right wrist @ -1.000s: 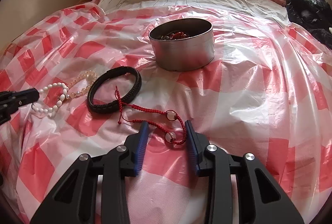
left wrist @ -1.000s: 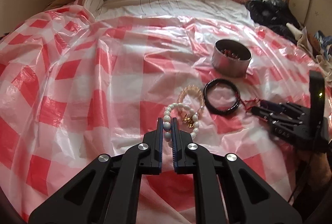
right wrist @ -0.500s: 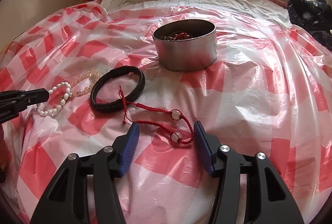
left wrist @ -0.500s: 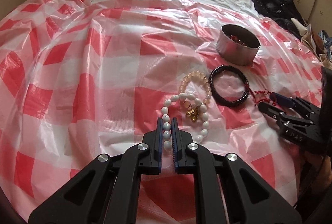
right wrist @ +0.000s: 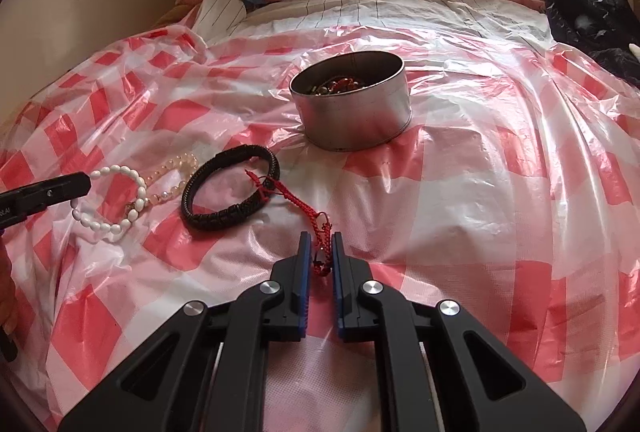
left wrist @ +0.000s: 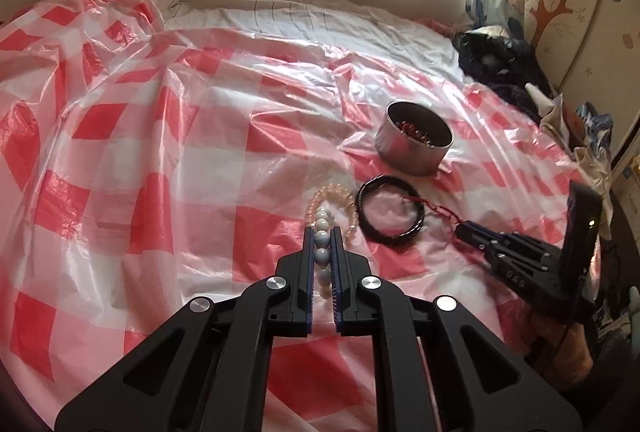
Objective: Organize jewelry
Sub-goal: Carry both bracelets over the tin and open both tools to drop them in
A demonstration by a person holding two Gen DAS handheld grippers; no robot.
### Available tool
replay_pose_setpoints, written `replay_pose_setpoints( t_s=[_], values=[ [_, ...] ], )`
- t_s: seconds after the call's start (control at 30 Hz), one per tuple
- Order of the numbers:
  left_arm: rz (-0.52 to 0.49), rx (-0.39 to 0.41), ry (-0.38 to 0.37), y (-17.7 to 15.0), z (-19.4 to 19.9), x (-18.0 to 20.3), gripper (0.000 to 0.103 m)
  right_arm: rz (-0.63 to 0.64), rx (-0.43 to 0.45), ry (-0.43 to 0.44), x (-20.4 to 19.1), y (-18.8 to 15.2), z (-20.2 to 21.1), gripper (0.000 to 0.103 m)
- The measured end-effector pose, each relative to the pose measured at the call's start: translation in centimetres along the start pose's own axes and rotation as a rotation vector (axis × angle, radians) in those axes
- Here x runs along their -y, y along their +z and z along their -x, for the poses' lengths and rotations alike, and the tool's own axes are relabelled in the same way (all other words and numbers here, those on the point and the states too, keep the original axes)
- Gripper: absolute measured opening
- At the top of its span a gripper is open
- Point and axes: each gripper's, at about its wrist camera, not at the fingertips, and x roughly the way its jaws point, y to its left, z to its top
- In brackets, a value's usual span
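**Spotter:** What room have you got?

**Me:** Plenty on the left. The red-and-white checked plastic sheet (left wrist: 168,168) runs bare and crumpled to its far left edge; beyond its far edge lies striped bedding (left wrist: 320,20). On the right a dark heap of clothes (left wrist: 496,60) sits at the sheet's far corner, well apart from the jewellery.

**Spotter:** Left tool?

**Me:** My left gripper (left wrist: 322,238) is clenched on the white bead bracelet (right wrist: 120,200). In the left wrist view the beads run in a line between the pads, pointing away from me; from the right wrist view the loop lies to the right of the tips, with the pale peach bead bracelet (right wrist: 176,176) touching it.

**Spotter:** And the right?

**Me:** The right gripper (right wrist: 321,252) has just been closing, and its pads now pinch the red cord bracelet (right wrist: 296,200). The cord's long axis runs far-left from the tips, and its end crosses the rim of the black braided bracelet (right wrist: 230,194).

**Spotter:** Count?

**Me:** Four bracelets on the sheet, one of each kind. One round metal tin (right wrist: 354,112) stands upright far of them, open, with red and dark beads inside; I cannot count those.
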Motion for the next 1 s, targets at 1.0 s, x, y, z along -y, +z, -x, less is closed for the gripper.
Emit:
replay_pose_setpoints(
  t_s=[1.0],
  values=[
    [-0.2,0.117,0.106,1.0,0.8,6.8,0.007,-0.037,0.063,0.059,0.0,-0.3,1.1,0.01]
  ],
)
